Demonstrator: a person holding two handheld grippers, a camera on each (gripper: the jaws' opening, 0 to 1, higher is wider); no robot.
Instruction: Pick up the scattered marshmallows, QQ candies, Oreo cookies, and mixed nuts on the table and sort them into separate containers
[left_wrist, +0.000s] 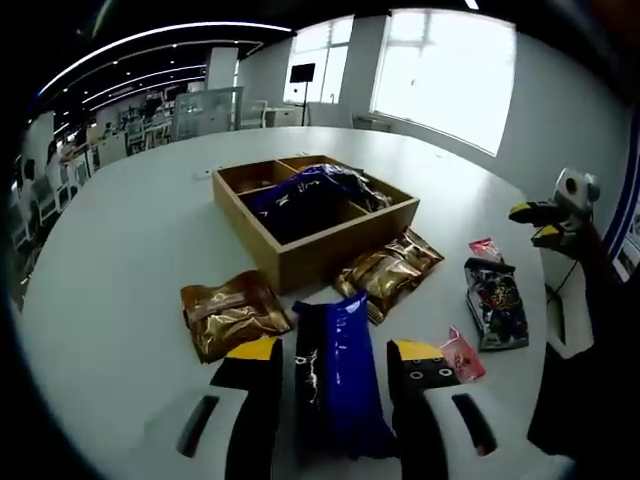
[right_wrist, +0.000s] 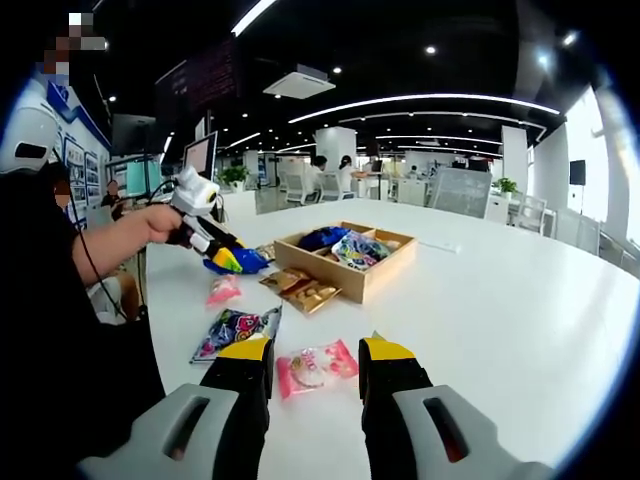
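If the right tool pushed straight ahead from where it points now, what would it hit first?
Most likely the pink candy packet lying on the white table just beyond the right tool, between its open jaws. The wooden box sits further along, though depth is hard to judge.

In the right gripper view, the right gripper (right_wrist: 313, 372) stood low over the white table (right_wrist: 500, 300), its yellow-tipped jaws spread apart with nothing between them. Just beyond the tips lay a pink candy packet (right_wrist: 316, 366), and to its left a multicoloured packet (right_wrist: 232, 331). Another small pink packet (right_wrist: 223, 290) lay farther back. A wooden divided box (right_wrist: 352, 258) sat mid-table, holding a blue packet (right_wrist: 322, 238) in one compartment and a colourful one (right_wrist: 360, 249) beside it. Two gold packets (right_wrist: 303, 288) rested against the box's near side. At left, a person's hand (right_wrist: 155, 222) held the left gripper (right_wrist: 222, 250), which clasped a blue packet (right_wrist: 240, 262) above the table.
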